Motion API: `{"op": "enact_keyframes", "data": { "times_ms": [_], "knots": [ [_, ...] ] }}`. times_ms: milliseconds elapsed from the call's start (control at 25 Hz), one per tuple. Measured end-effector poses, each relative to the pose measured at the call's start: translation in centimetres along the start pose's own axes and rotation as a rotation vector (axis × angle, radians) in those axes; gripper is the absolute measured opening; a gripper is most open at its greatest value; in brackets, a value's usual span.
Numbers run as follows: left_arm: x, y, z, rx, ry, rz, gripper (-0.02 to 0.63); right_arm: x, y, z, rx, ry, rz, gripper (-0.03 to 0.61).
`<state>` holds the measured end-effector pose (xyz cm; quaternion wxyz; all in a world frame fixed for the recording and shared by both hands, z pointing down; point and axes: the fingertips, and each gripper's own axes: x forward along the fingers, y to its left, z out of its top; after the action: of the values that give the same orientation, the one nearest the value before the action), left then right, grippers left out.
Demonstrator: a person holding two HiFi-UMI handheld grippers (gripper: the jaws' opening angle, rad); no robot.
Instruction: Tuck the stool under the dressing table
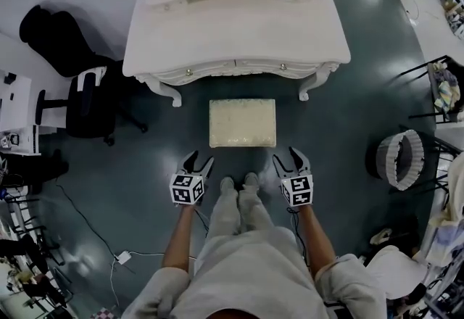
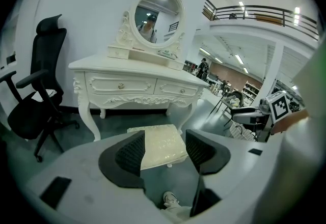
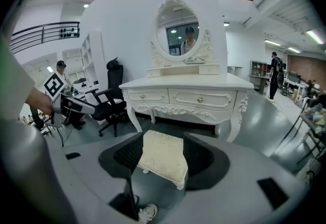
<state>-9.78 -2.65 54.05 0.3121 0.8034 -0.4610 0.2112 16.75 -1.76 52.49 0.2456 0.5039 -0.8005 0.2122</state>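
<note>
A cream cushioned stool [image 1: 242, 122] stands on the grey floor in front of the white dressing table [image 1: 236, 42], just outside its front edge. My left gripper [image 1: 198, 162] hangs open near the stool's front left corner, apart from it. My right gripper [image 1: 291, 158] hangs open by the front right corner, also clear of it. The left gripper view frames the stool [image 2: 162, 145] between the open jaws with the dressing table [image 2: 135, 84] behind. In the right gripper view the stool [image 3: 163, 158] shows through the open jaws, below the dressing table [image 3: 188, 94].
A black office chair [image 1: 80, 96] stands left of the table. A round basket [image 1: 401, 159] and a rack [image 1: 444, 89] are at the right. My feet [image 1: 239, 182] are just behind the stool. A cable and adapter [image 1: 122, 257] lie on the floor at lower left.
</note>
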Motion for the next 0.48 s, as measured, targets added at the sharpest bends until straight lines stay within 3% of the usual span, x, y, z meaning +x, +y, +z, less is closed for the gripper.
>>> {"op": "enact_keyframes", "data": {
  "times_ms": [480],
  "knots": [
    [4.4,4.5,-1.8,0.005,0.039,-0.015,0.244,5.1,-1.1,-2.2,0.045,0.041,-0.043,0.232]
  ]
}}
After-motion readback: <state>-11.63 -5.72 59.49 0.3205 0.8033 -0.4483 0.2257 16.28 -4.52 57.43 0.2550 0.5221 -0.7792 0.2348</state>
